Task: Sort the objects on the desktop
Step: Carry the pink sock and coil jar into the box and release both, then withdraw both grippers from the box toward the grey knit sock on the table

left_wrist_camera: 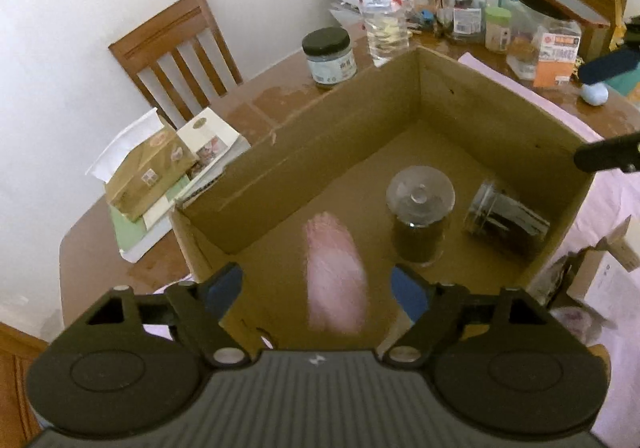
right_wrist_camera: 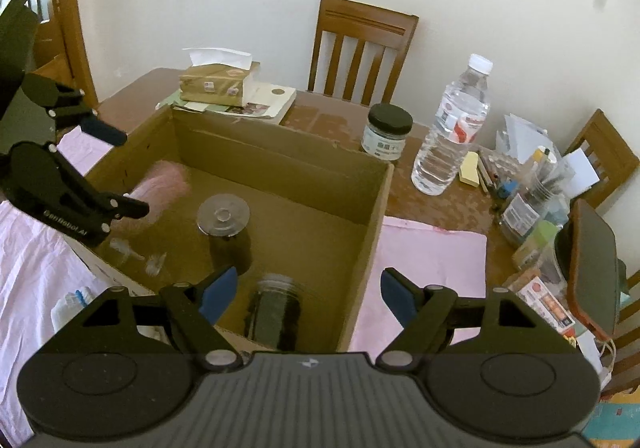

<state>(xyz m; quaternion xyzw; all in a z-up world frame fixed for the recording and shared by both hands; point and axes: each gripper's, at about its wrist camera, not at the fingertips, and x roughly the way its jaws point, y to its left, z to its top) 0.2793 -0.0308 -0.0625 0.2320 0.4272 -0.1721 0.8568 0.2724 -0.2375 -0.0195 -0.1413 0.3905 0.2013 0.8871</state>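
An open cardboard box [left_wrist_camera: 304, 152] [right_wrist_camera: 280, 152] holds an upright glass jar [left_wrist_camera: 420, 216] [right_wrist_camera: 222, 220] with a clear lid. Beside it a second jar [left_wrist_camera: 504, 224] [right_wrist_camera: 276, 308] lies on its side, blurred in the right wrist view. A pink soft thing [left_wrist_camera: 336, 272] [right_wrist_camera: 160, 184], smeared by blur, is inside the box between the spread fingers of my left gripper [left_wrist_camera: 316, 284] [right_wrist_camera: 120, 170], touching neither pad. My right gripper [right_wrist_camera: 308, 288] [left_wrist_camera: 588, 116] is open over the box's near right side, above the lying jar, with nothing in it.
A pink cloth [right_wrist_camera: 424, 256] lies under the box. Behind it stand a dark-lidded jar [left_wrist_camera: 330, 58] [right_wrist_camera: 388, 132] and a water bottle [left_wrist_camera: 380, 4] [right_wrist_camera: 452, 128]. A tissue pack [left_wrist_camera: 148, 176] [right_wrist_camera: 218, 82] lies on books. Cluttered jars and pens [right_wrist_camera: 532, 200] fill the right. Wooden chairs [right_wrist_camera: 362, 48] line the wall.
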